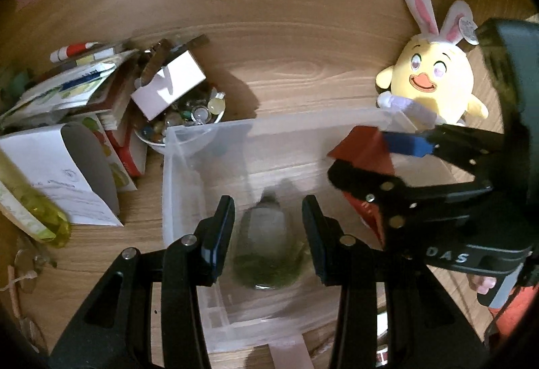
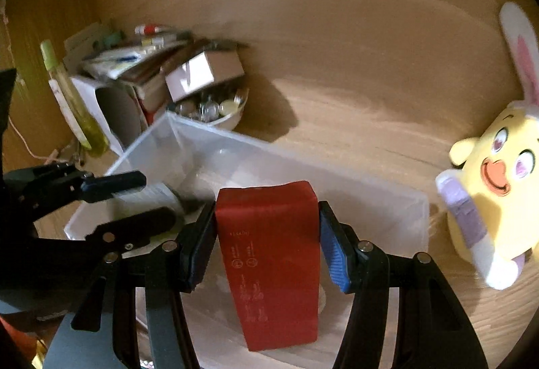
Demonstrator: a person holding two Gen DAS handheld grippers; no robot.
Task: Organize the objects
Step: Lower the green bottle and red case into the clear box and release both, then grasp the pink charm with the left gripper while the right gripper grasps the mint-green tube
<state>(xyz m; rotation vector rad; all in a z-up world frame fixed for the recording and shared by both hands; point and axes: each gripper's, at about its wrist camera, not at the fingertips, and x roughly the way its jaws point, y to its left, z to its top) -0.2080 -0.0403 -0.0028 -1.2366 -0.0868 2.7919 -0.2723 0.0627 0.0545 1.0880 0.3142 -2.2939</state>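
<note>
A clear plastic bin [image 1: 188, 146] stands on the wooden table; it also shows in the right wrist view [image 2: 387, 200]. A glass jar with green contents [image 1: 267, 244] lies inside it. My left gripper [image 1: 267, 231] is open, its fingers on either side of the jar without touching it. My right gripper [image 2: 267, 244] is shut on a red box [image 2: 273, 261] and holds it over the bin's right side. The red box also shows in the left wrist view [image 1: 363, 146].
A yellow plush chick with bunny ears [image 1: 434, 79] sits right of the bin. At the left are a bowl of beads [image 1: 188, 120], a white box [image 1: 168, 86], stacked books and packets [image 1: 67, 89], and a yellow-green bottle [image 1: 37, 210].
</note>
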